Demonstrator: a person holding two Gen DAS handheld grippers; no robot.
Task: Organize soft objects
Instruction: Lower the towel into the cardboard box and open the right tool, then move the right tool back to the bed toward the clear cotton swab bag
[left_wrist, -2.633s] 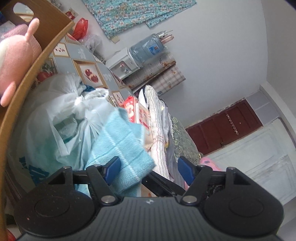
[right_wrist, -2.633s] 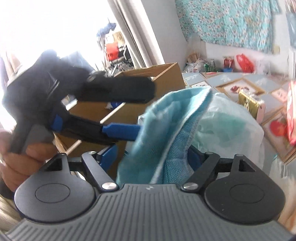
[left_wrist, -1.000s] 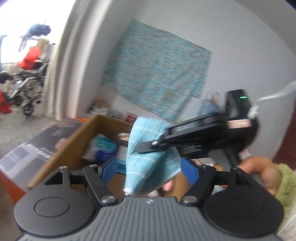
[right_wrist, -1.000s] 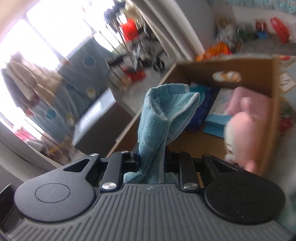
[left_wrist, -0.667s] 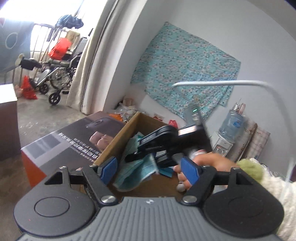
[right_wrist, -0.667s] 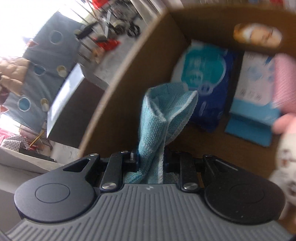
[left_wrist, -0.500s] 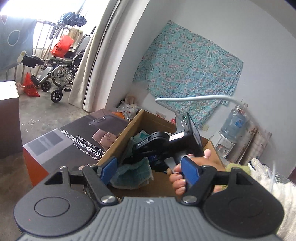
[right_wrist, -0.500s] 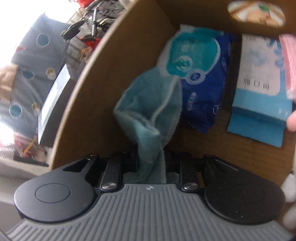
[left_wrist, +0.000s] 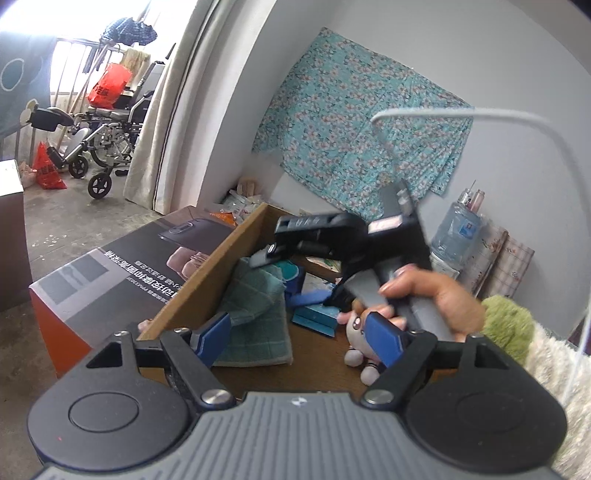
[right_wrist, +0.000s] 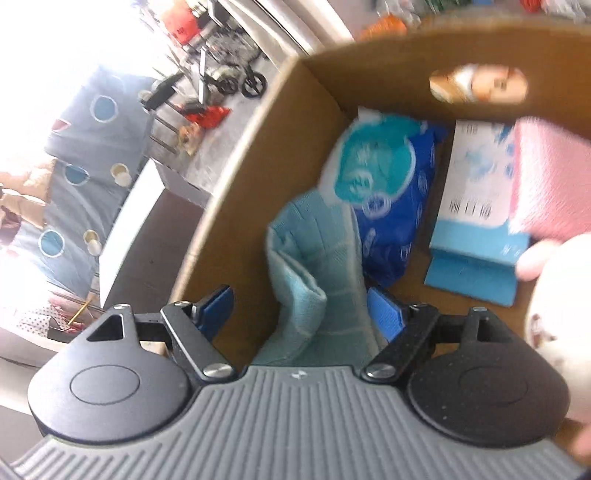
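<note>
A teal cloth (left_wrist: 255, 314) lies loose inside the brown cardboard box (left_wrist: 207, 280), against its left wall; it also shows in the right wrist view (right_wrist: 317, 288). My right gripper (right_wrist: 301, 306) is open above the cloth, its blue pads apart on either side. In the left wrist view the right gripper (left_wrist: 291, 275) hangs over the box. My left gripper (left_wrist: 301, 338) is open and empty, outside the box's near edge. A pale plush toy (left_wrist: 360, 347) lies in the box.
The box (right_wrist: 258, 147) also holds a blue tissue pack (right_wrist: 384, 192), a light-blue carton (right_wrist: 476, 229) and a pink cloth (right_wrist: 554, 181). A large printed carton (left_wrist: 110, 273) stands left of the box. A wheelchair (left_wrist: 107, 140) is by the doorway.
My right gripper has opened and let go of the teal cloth, which has dropped into the box. The right gripper has lifted a little. My left gripper has stayed open.
</note>
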